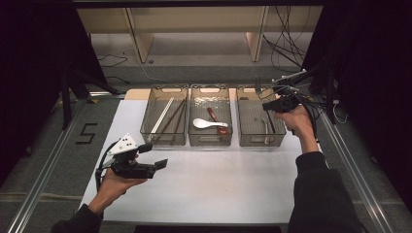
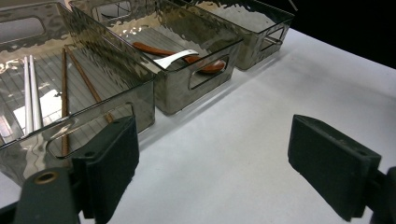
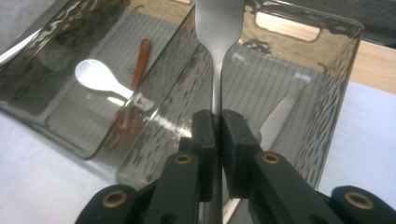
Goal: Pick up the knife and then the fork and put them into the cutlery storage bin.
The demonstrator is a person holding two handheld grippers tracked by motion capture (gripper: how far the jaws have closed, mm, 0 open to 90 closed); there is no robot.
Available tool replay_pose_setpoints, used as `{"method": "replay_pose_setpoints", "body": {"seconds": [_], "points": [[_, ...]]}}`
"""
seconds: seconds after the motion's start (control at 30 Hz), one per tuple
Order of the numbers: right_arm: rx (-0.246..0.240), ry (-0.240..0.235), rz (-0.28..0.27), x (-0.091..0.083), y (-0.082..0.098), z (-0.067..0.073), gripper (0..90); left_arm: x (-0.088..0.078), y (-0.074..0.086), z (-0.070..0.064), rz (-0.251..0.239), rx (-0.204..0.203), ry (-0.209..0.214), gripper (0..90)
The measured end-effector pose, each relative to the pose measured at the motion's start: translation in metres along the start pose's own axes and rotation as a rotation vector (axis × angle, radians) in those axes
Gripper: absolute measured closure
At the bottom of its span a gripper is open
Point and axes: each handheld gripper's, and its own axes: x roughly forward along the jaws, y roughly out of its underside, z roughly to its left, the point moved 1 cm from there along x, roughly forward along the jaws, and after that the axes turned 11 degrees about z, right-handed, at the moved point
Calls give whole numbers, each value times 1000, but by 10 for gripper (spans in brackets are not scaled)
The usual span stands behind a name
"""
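My right gripper (image 1: 271,104) (image 3: 217,122) hovers above the right-hand clear bin (image 1: 252,143), shut on the thin stem of a metal utensil (image 3: 215,56). The utensil's wider flat end points up and away from the jaws; I cannot tell its kind. A metal knife (image 3: 280,116) lies in that bin below it. My left gripper (image 1: 154,155) (image 2: 233,158) is held low over the white table (image 1: 218,184), in front of the left bin (image 1: 163,141). It is open with nothing between its pads (image 2: 112,163).
The left bin holds white chopsticks (image 1: 162,116) and brown chopsticks (image 1: 176,116). A white spoon (image 1: 204,123) and a brown spoon (image 1: 216,121) lie in the middle bin (image 1: 210,141). Cables (image 1: 291,48) hang at the back right.
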Motion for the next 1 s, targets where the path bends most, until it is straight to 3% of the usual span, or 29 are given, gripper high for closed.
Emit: {"method": "replay_pose_setpoints", "body": {"seconds": [0.53, 1.0], "points": [[24, 58, -14, 14, -7, -5, 847, -1, 0, 1, -2, -1, 0, 160], [47, 70, -4, 24, -4, -12, 846, 0, 0, 0, -2, 2, 2, 160]]}}
